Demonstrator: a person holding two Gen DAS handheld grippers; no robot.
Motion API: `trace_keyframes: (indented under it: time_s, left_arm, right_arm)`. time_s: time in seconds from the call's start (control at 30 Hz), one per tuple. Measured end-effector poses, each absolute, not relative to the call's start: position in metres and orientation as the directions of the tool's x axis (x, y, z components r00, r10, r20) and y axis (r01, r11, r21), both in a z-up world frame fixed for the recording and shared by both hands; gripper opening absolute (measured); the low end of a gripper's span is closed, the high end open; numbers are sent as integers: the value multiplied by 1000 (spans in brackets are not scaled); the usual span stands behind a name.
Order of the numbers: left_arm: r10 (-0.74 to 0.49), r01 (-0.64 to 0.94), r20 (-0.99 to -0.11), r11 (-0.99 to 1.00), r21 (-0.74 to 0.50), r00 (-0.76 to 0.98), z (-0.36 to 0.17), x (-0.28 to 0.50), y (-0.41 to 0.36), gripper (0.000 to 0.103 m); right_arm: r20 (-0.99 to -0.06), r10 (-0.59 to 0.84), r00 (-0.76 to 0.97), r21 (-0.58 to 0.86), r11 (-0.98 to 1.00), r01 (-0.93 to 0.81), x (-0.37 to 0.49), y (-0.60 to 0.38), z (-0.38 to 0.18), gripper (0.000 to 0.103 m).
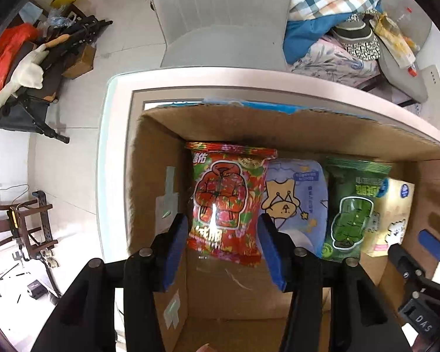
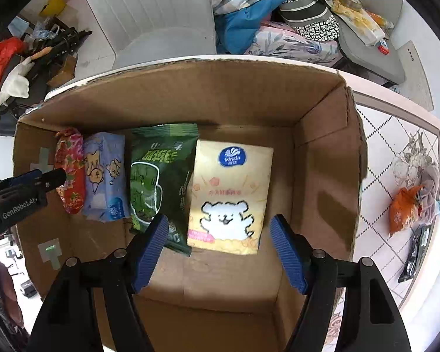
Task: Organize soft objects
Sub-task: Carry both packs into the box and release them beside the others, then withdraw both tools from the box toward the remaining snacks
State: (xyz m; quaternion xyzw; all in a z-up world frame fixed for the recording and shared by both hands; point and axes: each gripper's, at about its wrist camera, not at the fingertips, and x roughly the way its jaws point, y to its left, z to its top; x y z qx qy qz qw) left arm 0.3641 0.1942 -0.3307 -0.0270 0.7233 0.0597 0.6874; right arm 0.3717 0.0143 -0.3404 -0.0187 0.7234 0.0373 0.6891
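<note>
From the left wrist, the left gripper [image 1: 223,246] hangs spread apart around the red pack [image 1: 227,202], first in a row along the cardboard box [image 1: 278,126] wall, while the right wrist shows the right gripper [image 2: 220,249] gaping before the yellow tissue pack [image 2: 230,196], with an orange bag [image 2: 403,208] on the worktop [image 2: 381,152].
</note>
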Motion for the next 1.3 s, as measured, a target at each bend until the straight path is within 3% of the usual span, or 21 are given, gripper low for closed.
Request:
trace_keyframes:
  time_s: [0.27, 0.3, 0.37, 0.4, 0.47, 0.6, 1.0, 1.3]
  left_arm:
    - [1, -122, -1000, 992, -2, 26, -287, 325, 188, 51]
    - [3, -118, -999, 993, -2, 39, -281, 318, 186, 68]
    - [22, -113, -997, 994, 14, 70, -269, 304, 182, 93]
    - [32, -112, -995, 993, 22, 90, -263, 299, 181, 94]
    - [44, -114, -992, 993, 31, 121, -252, 286, 179, 94]
    - [44, -120, -986, 992, 25, 162, -237, 267, 171, 99]
    - [27, -158, -959, 987, -18, 281, -181, 205, 157, 101]
    - [25, -161, -941, 986, -32, 337, -143, 171, 141, 101]
  right_arm:
    - [-998, 51, -39, 55, 994, -94, 343, 17, -314, 75]
    - [-998, 58, -33, 61, 994, -96, 338, 17, -310, 77]
    - [-998, 64, -24, 66, 993, -101, 327, 16, -302, 83]
    - [-998, 65, -17, 67, 992, -108, 321, 17, -298, 85]
    - [-998, 62, 0, 62, 991, -120, 309, 16, -290, 86]
    - [-996, 90, 24, 86, 988, -126, 282, 12, -275, 103]
    - [-980, 101, 172, 76, 987, -145, 221, -8, -206, 103]
    - [-957, 191, 219, 155, 973, -171, 189, -25, -163, 103]
